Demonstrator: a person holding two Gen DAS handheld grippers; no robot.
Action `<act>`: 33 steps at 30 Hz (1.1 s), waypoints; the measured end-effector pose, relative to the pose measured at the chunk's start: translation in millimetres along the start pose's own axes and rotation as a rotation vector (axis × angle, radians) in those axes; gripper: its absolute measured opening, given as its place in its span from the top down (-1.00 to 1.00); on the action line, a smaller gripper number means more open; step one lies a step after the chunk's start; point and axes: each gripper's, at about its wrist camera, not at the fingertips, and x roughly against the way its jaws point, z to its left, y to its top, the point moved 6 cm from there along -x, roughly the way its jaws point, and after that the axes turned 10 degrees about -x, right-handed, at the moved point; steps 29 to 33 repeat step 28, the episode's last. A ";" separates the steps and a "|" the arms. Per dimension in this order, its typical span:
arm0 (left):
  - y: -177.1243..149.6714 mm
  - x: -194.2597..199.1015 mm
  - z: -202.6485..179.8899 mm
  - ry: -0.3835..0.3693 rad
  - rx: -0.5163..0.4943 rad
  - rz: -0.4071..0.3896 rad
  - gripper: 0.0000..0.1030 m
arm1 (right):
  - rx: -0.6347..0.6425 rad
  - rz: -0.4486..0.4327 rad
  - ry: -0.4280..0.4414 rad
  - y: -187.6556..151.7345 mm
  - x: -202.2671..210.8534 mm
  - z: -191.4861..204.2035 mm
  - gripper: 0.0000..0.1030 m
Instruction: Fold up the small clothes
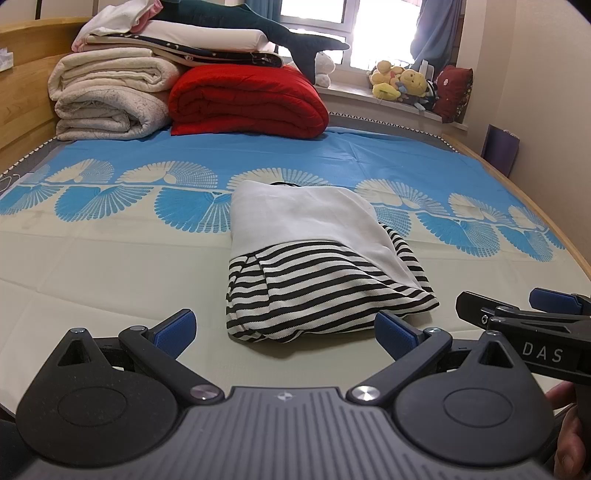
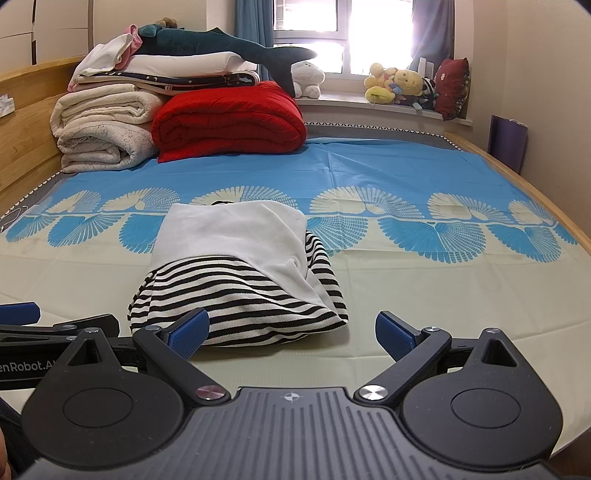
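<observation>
A small folded garment [image 1: 314, 254] [image 2: 240, 266], plain white on top and black-and-white striped below, lies flat on the bed sheet [image 1: 110, 266] [image 2: 443, 295]. My left gripper [image 1: 284, 332] is open just in front of the garment's near striped edge, fingers apart and empty. In the right wrist view my right gripper [image 2: 291, 332] is also open and empty, its left blue pad [image 2: 188, 334] close to the garment's near edge. The right gripper [image 1: 517, 317] shows at the right edge of the left wrist view; the left gripper [image 2: 44, 332] shows at the left edge of the right one.
Folded cream blankets [image 1: 110, 96], a red quilt [image 1: 247, 99] and a plush shark [image 1: 258, 26] are stacked at the head of the bed. Stuffed toys [image 1: 402, 83] line the window sill. A wooden bed frame [image 2: 517, 177] runs along the right, with a purple bag [image 2: 508, 144] beside the wall.
</observation>
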 end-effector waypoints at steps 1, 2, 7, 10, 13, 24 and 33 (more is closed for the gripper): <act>0.0 0.0 -0.1 0.000 0.000 0.000 -0.99 | 0.000 0.000 0.000 0.0 0.0 0.0 -0.88; -0.1 0.0 -0.1 0.000 0.000 0.000 -0.99 | 0.000 0.000 0.000 0.0 0.0 0.1 -0.88; -0.2 0.0 -0.1 0.000 0.001 0.001 -0.99 | 0.000 0.000 0.000 0.0 0.0 0.0 -0.87; 0.1 0.3 -1.2 0.001 0.002 0.000 -0.99 | -0.001 0.000 0.000 0.0 0.0 0.0 -0.87; 0.1 0.2 -1.4 0.001 0.002 0.000 -0.99 | -0.001 0.000 0.000 0.0 0.0 0.1 -0.87; 0.0 0.2 -1.4 0.001 0.004 0.001 -0.99 | -0.002 0.001 0.000 0.0 0.0 0.2 -0.87; 0.6 0.2 -2.9 0.001 0.006 0.002 -0.99 | -0.003 0.001 -0.002 0.4 -0.2 1.3 -0.87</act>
